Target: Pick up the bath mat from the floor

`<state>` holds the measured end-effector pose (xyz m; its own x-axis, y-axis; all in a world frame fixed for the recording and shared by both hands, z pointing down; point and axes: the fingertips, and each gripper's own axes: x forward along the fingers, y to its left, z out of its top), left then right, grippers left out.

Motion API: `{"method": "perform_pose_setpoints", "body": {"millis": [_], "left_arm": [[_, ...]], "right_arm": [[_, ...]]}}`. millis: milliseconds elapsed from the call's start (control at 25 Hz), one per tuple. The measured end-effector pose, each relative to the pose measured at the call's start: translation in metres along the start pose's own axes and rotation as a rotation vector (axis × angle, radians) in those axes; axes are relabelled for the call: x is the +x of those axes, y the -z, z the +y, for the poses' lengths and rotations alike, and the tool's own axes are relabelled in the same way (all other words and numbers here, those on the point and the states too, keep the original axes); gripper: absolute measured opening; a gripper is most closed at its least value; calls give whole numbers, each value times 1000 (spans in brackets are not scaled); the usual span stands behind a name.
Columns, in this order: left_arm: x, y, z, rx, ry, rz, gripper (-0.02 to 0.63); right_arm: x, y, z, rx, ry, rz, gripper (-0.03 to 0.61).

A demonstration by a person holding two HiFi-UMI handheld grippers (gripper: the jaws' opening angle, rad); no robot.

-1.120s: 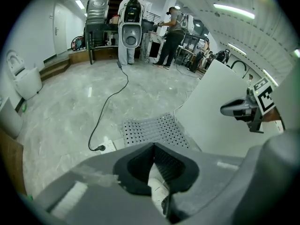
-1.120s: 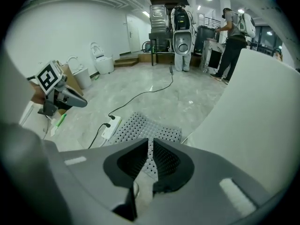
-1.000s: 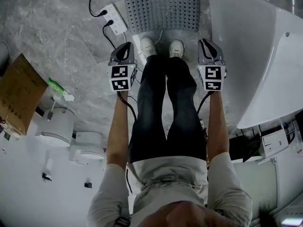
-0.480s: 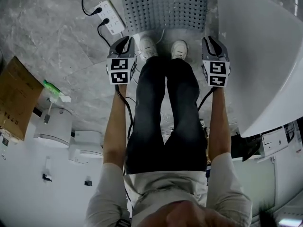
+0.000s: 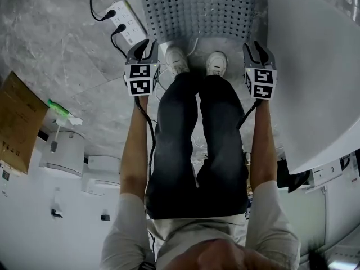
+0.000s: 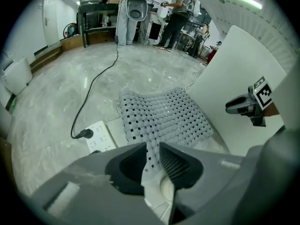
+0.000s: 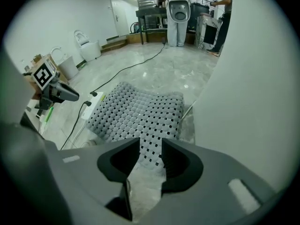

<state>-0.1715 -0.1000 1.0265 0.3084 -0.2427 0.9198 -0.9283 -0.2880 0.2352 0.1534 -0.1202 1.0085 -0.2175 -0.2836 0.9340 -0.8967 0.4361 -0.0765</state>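
The bath mat (image 5: 197,7), pale grey with rows of square holes, lies on the marble floor just beyond the person's white shoes (image 5: 177,59). Its near edge is a little wavy in the left gripper view (image 6: 164,116) and the right gripper view (image 7: 140,111). My left gripper (image 5: 147,43) hangs above the mat's near left corner, and my right gripper (image 5: 252,45) above its near right corner. Both pairs of jaws are opening. Nothing is pressed between them; the mat only shows through the gaps of the left gripper (image 6: 152,146) and the right gripper (image 7: 151,142).
A white bathtub wall (image 5: 315,66) runs along the mat's right side. A white power strip (image 5: 126,21) with black cables lies left of the mat. A cardboard box (image 5: 17,122) and white toilets (image 5: 64,151) stand at the left. People stand far across the room.
Both grippers have moved forward, from beside the person's thighs to over the mat's near edge. The mat has not moved.
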Motion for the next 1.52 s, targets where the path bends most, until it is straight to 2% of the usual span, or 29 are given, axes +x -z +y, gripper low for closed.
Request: {"method": "perform_pose_setpoints", "body": {"millis": [440, 640, 1120, 1320, 1520], "left_arm": [[55, 27, 24, -34, -32, 32, 150], [79, 41, 30, -62, -33, 61, 215], [126, 54, 42, -101, -33, 90, 299], [135, 61, 49, -111, -52, 96, 313], [147, 64, 57, -131, -39, 97, 348]], "right_arm": [[65, 47, -22, 23, 5, 75, 204], [87, 60, -27, 61, -4, 97, 253], [129, 80, -36, 102, -28, 135, 328], [140, 88, -37, 112, -37, 151, 337], [150, 93, -38, 136, -60, 143, 344]]}}
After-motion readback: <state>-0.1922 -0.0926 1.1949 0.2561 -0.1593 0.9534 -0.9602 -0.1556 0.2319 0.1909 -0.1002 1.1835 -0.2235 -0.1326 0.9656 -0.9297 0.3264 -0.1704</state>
